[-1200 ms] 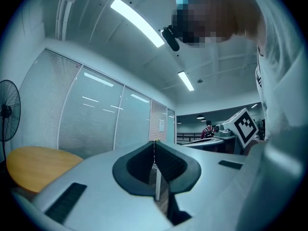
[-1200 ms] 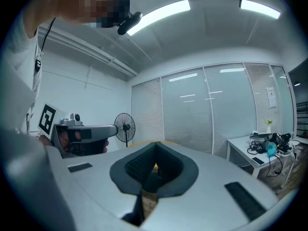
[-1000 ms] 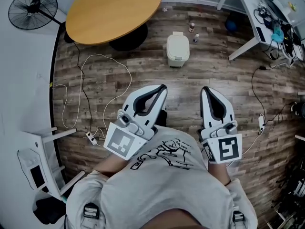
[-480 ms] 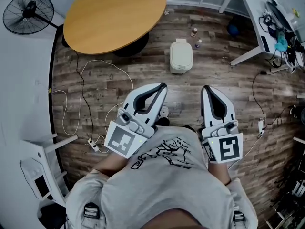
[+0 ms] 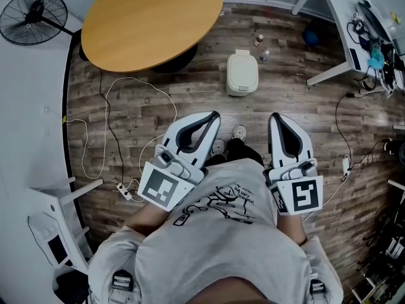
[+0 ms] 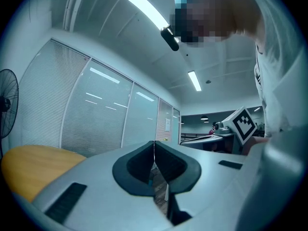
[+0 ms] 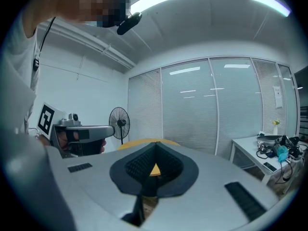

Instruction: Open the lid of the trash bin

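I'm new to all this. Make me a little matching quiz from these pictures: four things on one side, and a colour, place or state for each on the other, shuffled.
1. trash bin
2. round table
3. fan
4. left gripper

A. black, at the head view's upper left
B. jaws together, nothing held
C. cream, closed, on the floor
D. wooden top

Pairs: 1-C, 2-D, 3-A, 4-B.

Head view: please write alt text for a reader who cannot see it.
Seen from above, a person holds the left gripper and right gripper, both shut and empty, pointing toward a small cream trash bin that stands closed on the wood floor ahead. A round wooden table stands further off to the left.
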Demonstrator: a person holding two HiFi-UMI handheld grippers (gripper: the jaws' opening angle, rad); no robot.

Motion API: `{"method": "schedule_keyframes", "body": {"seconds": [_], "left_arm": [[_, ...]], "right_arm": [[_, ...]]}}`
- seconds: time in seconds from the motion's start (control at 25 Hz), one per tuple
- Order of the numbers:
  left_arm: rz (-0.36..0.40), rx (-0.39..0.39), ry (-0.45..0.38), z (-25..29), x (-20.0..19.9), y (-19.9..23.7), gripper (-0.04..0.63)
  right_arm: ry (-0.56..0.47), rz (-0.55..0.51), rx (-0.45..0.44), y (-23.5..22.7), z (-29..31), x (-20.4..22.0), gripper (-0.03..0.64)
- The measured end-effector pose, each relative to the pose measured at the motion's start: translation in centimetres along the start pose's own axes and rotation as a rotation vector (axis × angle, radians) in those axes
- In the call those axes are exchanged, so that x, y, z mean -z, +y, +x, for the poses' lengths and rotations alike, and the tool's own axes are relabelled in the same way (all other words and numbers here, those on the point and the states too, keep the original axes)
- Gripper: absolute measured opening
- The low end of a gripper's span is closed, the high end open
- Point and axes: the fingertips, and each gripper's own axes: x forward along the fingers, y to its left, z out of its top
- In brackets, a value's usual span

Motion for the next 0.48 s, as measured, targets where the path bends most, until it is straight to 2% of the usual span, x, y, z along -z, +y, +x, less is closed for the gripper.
{"method": "schedule_keyframes", "body": {"seconds": [0.48], "left_arm": [[0.012,0.005,-0.037,3.3,-1.1,1.5,0.02]], "right_arm": [[-0.024,-0.027,0.016,-2.9,2.0,-1.1,0.006]]}}
